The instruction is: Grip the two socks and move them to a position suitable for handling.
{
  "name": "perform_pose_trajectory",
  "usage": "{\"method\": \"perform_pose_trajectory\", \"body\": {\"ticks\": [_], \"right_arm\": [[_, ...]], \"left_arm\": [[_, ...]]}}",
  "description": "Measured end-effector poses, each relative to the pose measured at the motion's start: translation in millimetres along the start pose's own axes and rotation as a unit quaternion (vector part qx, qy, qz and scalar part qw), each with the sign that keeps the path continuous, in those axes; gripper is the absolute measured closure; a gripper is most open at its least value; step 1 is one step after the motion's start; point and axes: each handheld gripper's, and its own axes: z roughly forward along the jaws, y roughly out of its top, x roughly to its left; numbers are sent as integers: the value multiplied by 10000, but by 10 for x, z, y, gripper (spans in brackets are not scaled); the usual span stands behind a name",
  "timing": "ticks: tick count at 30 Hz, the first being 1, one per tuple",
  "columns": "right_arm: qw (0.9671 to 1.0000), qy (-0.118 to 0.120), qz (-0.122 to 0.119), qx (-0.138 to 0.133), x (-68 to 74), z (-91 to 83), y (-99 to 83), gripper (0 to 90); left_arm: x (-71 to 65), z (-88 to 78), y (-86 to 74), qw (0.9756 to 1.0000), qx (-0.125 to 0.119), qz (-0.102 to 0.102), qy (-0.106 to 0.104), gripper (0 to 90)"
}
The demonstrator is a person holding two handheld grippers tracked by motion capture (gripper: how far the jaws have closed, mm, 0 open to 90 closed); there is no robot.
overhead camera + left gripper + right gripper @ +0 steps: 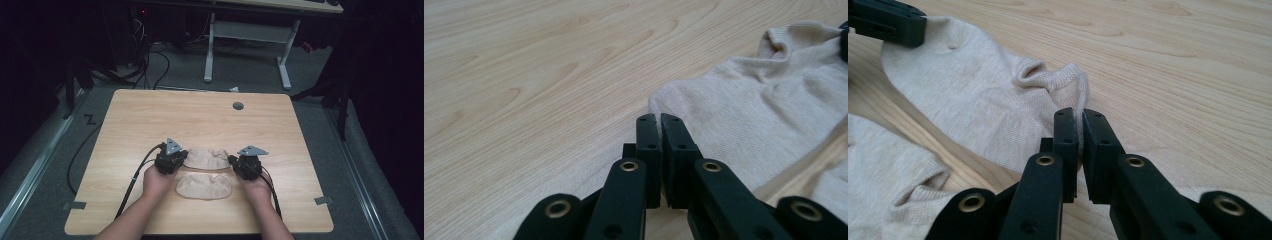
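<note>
Both grippers, left (183, 159) and right (231, 160), clamp opposite ends of the farther beige knitted sock (206, 157) near the wooden tabletop's (200, 115) front edge.

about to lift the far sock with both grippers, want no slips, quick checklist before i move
1. Left gripper pinched on the far sock: cannot tell; jaws shut at its end, cloth between the pads unclear.
2. Right gripper pinched on the sock's other end: ok; a cloth edge runs between the shut jaws.
3. Near sock free of both grippers: ok; it lies apart, closer to the person.
4. Far sock flat: not ok; its opening is bunched.
5. Table beyond the socks bare: ok.
</note>
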Motion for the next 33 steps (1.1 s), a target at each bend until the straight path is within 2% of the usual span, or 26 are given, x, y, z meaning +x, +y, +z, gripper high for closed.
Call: {"method": "perform_pose_trajectory", "body": {"ticks": [2, 8, 12, 16, 21, 24, 27, 30, 31, 33], "right_arm": [[10000, 13, -40, -38, 12, -17, 1, 858], [9994, 222, -40, -264, 102, -151, 26, 860], [9987, 375, -173, -301, 203, -211, 35, 862], [9975, 517, -285, -382, 330, -273, 59, 862], [9969, 502, -441, -424, 414, -381, 62, 862], [9972, 446, -474, -377, 427, -492, -11, 862], [9971, 476, -494, -320, 432, -579, -95, 861], [9975, 480, -458, -232, 446, -649, -181, 861], [9975, 460, -483, -218, 448, -664, -205, 861], [9978, 462, -441, -179, 445, -676, -239, 861]], "left_arm": [[-11, -65, 2, 10000, -37, 54, -3, 873], [-36, -284, -21, 9998, -161, -101, -20, 873], [-84, -503, -18, 9997, -227, -6, -42, 878], [-125, -720, -56, 9992, -325, -38, -229, 878], [-163, -781, -123, 9973, -445, -161, -561, 878], [-216, -772, -139, 9959, -360, -93, -820, 878], [-284, -760, -179, 9957, -288, -1, -879, 878], [-325, -741, -226, 9950, -106, -157, -985, 878], [-342, -742, -232, 9951, -47, -116, -978, 878], [-389, -761, -248, 9960, 99, 105, -884, 878]]}}
